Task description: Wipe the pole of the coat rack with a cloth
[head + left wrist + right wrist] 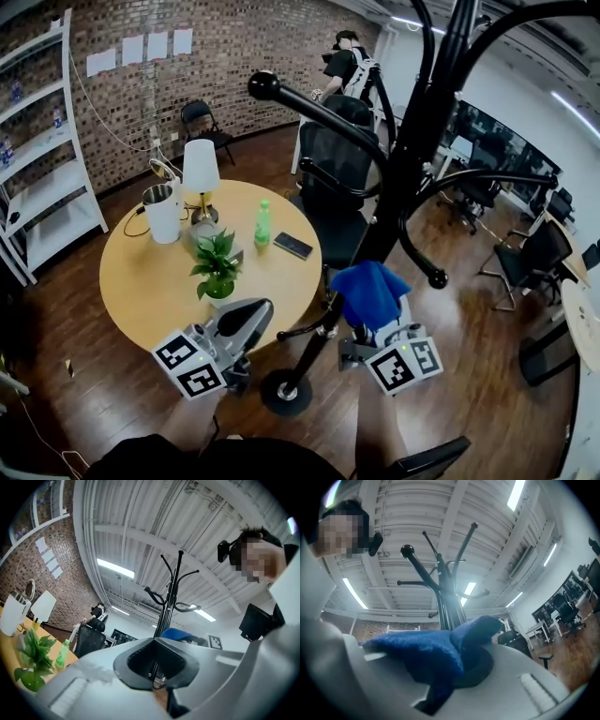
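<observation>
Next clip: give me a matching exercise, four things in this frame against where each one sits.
1. cloth
2. green bottle
3. phone
4. coat rack base

A. on the floor
B. lying flat on the round table
C. clamped in the right gripper
D. standing upright on the round table

Pairs: 1-C, 2-D, 3-B, 4-A
</observation>
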Tool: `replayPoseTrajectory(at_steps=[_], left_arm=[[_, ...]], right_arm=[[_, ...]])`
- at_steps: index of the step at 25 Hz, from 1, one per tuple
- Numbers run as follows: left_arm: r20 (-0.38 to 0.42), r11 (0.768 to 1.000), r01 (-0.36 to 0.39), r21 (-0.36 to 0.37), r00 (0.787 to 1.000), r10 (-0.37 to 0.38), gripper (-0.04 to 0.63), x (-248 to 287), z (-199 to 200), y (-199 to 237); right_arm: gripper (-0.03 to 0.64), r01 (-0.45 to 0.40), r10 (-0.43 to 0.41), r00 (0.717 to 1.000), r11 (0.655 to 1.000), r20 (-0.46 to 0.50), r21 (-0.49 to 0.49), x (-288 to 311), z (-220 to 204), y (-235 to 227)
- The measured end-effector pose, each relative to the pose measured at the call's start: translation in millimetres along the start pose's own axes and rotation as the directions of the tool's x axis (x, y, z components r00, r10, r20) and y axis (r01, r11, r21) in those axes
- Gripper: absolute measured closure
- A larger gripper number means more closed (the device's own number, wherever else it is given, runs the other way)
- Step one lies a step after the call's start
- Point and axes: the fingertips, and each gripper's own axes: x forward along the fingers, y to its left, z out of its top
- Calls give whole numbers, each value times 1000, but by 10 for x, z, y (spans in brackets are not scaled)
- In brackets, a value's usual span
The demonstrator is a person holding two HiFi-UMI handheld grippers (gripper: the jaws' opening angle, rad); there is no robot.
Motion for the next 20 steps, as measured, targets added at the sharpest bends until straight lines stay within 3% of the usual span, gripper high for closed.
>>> replayPoseTrajectory(at_steps=[9, 16, 20], left_arm=[[-80, 1000, 2, 6, 997, -1, 595, 59, -191, -21], [-99, 1000, -1, 0, 995, 1, 595, 99, -274, -3], [-103, 1000, -10, 7, 995, 11, 595, 102, -301, 5]], right_arm=[[597, 119, -107, 979, 991, -175, 62, -542, -1249, -366], [597, 210, -173, 919, 975, -354, 67, -911, -2114, -666], [597, 229, -171, 900, 968, -402, 103, -958, -2259, -680]])
